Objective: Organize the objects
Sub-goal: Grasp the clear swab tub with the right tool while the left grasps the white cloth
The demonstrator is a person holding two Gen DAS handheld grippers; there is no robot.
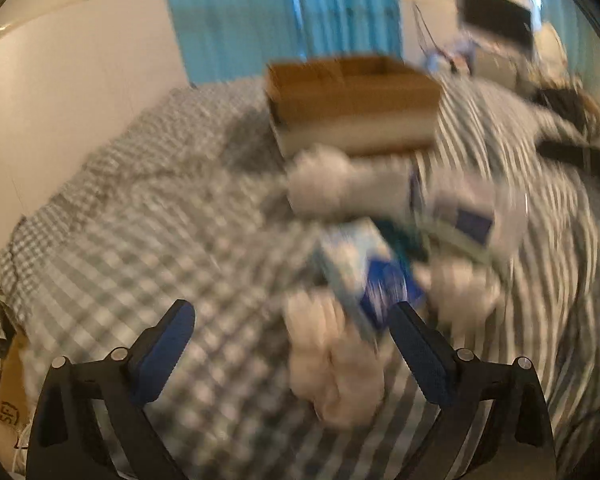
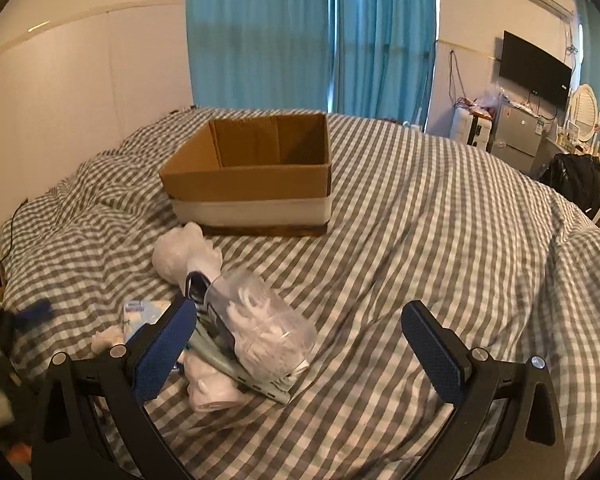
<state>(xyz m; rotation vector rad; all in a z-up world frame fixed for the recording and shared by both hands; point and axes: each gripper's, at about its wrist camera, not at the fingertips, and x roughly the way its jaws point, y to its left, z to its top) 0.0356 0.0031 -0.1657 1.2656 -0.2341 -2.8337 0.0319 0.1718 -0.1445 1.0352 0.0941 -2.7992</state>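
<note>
An open cardboard box [image 2: 256, 176] with a white band stands on the checked bed; it also shows in the blurred left wrist view [image 1: 352, 100]. In front of it lies a small pile: a white plastic bag [image 2: 180, 252], a clear tub of white floss picks [image 2: 260, 320], a blue-and-white packet [image 2: 140, 312] and crumpled white wrapping [image 2: 212, 388]. My right gripper [image 2: 300, 332] is open and empty, its left finger beside the tub. My left gripper [image 1: 292, 332] is open and empty over the blurred pile, with the blue-and-white packet [image 1: 364, 276] near its right finger.
The grey checked duvet [image 2: 420, 240] covers the whole bed. Blue curtains [image 2: 308, 36] hang behind. A TV [image 2: 534, 68], a small fridge and a black bag [image 2: 576, 180] stand at the right. Cardboard and clutter [image 1: 8, 384] sit off the bed's left edge.
</note>
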